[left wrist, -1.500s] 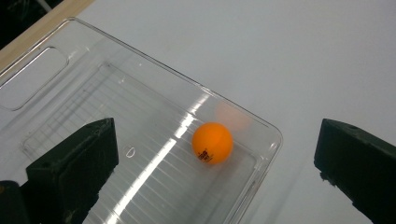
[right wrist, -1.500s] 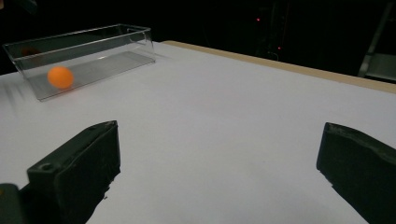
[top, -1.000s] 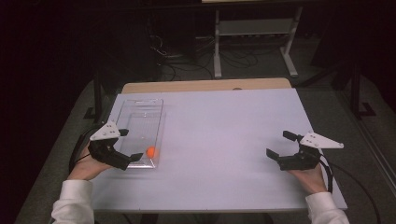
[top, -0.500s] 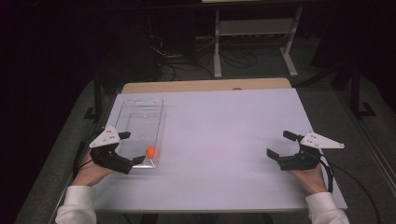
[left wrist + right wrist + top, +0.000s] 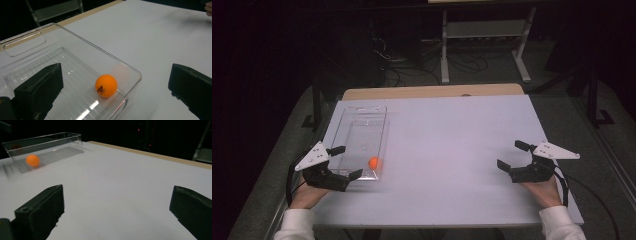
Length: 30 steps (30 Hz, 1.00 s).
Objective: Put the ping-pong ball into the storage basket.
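A clear plastic bin (image 5: pixel 362 131) stands on the left of the white table (image 5: pixel 452 145). An orange ball (image 5: pixel 373 162) lies inside it, by the near right corner. My left gripper (image 5: pixel 348 161) is open at the bin's near end, holding nothing. In the left gripper view the ball (image 5: pixel 106 85) rests inside the bin's corner (image 5: pixel 136 75), with one jaw in front of the bin and the other over bare table. My right gripper (image 5: pixel 509 154) is open and empty over the table's right side. From the right gripper view, the bin (image 5: pixel 50 142) and ball (image 5: pixel 32 160) are far off.
A wooden strip (image 5: pixel 432 92) runs along the table's far edge. Beyond it a metal stand (image 5: pixel 482 30) and cables (image 5: pixel 397 55) sit on the dark floor. The person's hands and white sleeves (image 5: pixel 557 225) come in at the near edge.
My left gripper has drawn back a little toward the near edge of the table. The ball and the right gripper have stayed where they were.
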### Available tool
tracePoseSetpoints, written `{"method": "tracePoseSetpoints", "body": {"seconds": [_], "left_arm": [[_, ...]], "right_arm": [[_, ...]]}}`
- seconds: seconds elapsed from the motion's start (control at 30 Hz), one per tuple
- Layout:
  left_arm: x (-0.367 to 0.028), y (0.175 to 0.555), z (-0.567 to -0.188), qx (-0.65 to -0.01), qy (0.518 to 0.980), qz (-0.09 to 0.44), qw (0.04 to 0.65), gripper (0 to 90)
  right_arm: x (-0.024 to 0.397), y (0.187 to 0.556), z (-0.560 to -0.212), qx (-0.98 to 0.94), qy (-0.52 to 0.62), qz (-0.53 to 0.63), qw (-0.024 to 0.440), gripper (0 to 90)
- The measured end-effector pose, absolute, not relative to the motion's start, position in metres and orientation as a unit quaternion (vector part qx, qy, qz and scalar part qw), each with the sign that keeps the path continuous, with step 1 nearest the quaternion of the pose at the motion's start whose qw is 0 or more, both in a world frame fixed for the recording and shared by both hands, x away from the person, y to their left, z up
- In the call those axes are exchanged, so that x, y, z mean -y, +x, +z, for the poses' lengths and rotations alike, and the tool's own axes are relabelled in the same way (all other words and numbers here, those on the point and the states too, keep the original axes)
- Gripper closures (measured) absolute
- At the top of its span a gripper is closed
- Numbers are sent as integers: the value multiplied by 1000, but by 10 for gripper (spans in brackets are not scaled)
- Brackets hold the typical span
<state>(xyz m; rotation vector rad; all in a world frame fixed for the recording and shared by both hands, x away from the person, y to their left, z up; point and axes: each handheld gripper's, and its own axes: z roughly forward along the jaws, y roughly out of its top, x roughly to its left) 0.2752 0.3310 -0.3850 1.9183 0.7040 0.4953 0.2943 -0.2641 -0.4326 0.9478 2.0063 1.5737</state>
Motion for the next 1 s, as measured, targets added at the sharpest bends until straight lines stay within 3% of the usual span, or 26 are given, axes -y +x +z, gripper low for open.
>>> {"method": "tracePoseSetpoints", "body": {"seconds": [1.0], "left_arm": [[-348, 258, -405, -312, 720, 248, 569, 0]], "right_arm": [[263, 294, -434, -724, 340, 563, 206, 0]]}}
